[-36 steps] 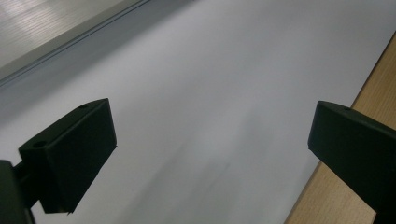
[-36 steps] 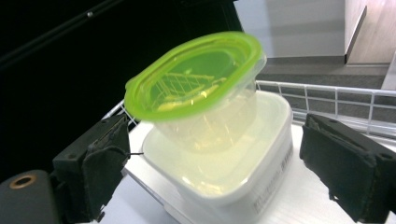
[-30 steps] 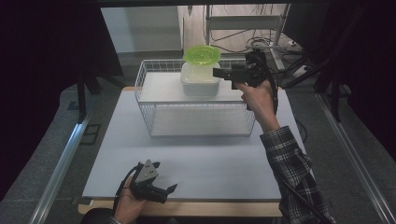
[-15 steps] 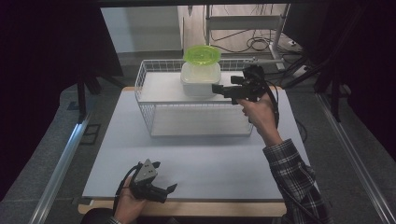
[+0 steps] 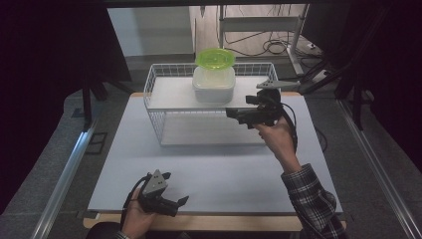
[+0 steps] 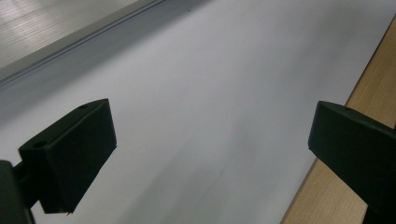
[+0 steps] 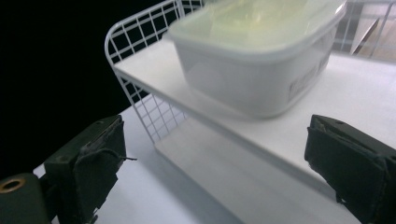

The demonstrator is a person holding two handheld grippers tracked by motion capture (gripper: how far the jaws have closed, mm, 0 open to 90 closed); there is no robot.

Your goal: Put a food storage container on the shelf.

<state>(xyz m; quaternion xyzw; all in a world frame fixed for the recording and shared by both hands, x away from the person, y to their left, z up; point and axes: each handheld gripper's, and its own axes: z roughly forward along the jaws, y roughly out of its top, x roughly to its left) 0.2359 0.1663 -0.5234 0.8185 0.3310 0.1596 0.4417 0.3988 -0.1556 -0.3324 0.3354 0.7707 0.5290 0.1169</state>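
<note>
**Container on the rack shelf, approached with open jaws**

Container [image 7: 261,60], a white lidded tub, is seen on the upper shelf of the wire rack [image 5: 164,107], just ahead of and above the right gripper [image 5: 238,115], with a green bowl [image 5: 215,58] resting on its lid. A knock is judged the main risk: if the tub is met too low or off-centre, it may be pushed back along the shelf or tipped, and the bowl may be shaken off. One jaw may also be caught on the white wire edge beside the shelf.

The right gripper's fingers [image 7: 91,163] are held wide apart, with nothing between them and nothing touched; the tub lies beyond the gap. The left gripper [image 5: 171,203] is held low near the table's [image 5: 209,164] front edge, well apart from the rack, its fingers [image 6: 74,149] likewise spread wide over bare surface, gripping nothing.
</note>
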